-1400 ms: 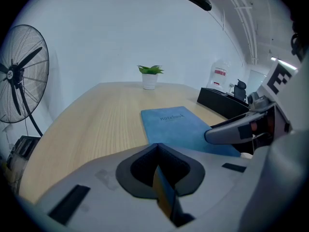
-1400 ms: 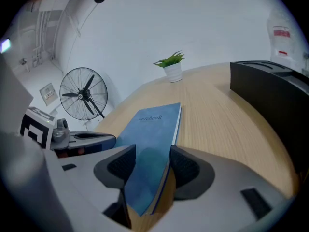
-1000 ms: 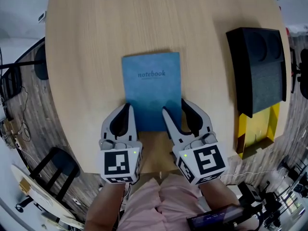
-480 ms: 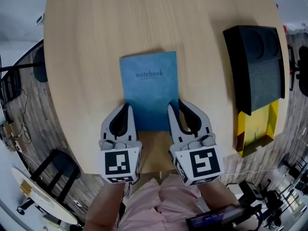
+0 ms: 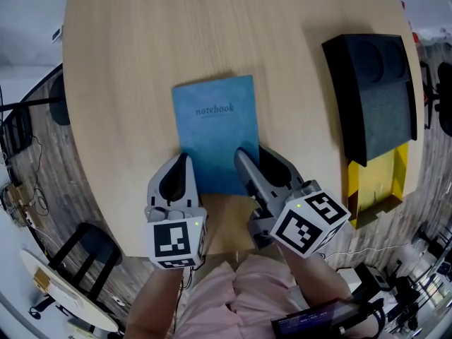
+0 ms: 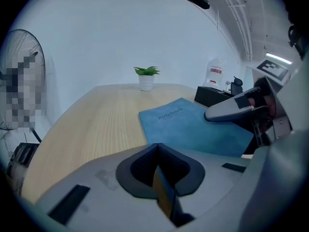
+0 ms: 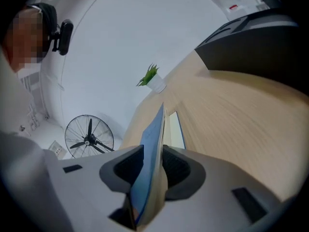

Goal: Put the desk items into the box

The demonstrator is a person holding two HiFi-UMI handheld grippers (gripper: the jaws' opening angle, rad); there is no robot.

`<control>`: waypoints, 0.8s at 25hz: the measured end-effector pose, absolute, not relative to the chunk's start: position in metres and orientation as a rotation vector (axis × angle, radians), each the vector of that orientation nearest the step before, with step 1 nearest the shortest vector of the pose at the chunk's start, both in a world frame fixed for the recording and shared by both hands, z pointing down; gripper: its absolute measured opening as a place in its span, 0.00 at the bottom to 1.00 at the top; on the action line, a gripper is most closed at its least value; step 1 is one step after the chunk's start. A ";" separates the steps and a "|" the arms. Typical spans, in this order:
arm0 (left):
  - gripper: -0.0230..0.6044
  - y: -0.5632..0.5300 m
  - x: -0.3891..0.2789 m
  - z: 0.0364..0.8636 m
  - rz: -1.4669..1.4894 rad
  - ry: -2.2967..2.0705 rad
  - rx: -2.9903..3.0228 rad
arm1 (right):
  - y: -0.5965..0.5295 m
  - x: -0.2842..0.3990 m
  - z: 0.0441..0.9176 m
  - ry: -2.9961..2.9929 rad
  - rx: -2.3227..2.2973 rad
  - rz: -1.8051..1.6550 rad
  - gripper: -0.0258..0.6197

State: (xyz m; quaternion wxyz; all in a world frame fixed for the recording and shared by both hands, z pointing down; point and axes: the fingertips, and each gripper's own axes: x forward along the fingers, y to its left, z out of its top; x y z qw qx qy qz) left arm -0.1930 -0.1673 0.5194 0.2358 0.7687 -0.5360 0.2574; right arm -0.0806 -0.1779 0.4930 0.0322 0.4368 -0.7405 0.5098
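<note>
Head view has the blue notebook [image 5: 215,129] lying flat on the round wooden bench [image 5: 141,62], its cover word facing up and its near short edge close to the bench's near rim. The right claw [image 5: 253,158] is closed on that near edge toward the right corner, one finger [image 5: 245,169] lying over the cover, and its marker cube is rolled to a tilt. In the right gripper view the notebook [image 7: 152,158] stands edge-on between the 2 jaws, blue cover and pale pages pinched in the right claw [image 7: 153,153].

The left claw [image 5: 185,158] sits just beside the notebook's near left corner. In the left gripper view its 2 jaws are together, the left claw [image 6: 157,151] holding nothing I can make out, with the notebook [image 6: 193,127] ahead to the right.

Well apart at the bench's right side lies a black case [image 5: 374,97], with a yellow box [image 5: 378,186] sticking out from under its near end past the bench rim.

A small potted plant [image 6: 147,77] stands at the far side of the bench, and a floor fan [image 7: 89,135] stands beyond it. Pink clothing [image 5: 233,288] of the person shows at the bottom of the head view.
</note>
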 end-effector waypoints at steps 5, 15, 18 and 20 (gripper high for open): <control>0.06 -0.167 -0.193 0.520 0.716 -1.477 2.111 | -0.179 -0.079 0.502 -2.239 1.315 1.589 0.23; 0.06 -0.164 -0.198 0.514 0.639 -1.480 2.061 | -0.178 -0.091 0.474 -2.332 1.295 1.384 0.09; 0.06 -0.162 -0.198 0.498 0.627 -1.521 2.082 | -0.179 -0.093 0.466 -2.345 1.290 1.442 0.09; 0.06 -0.161 -0.198 0.484 0.611 -1.542 2.099 | -0.178 -0.094 0.461 -2.349 1.289 1.462 0.09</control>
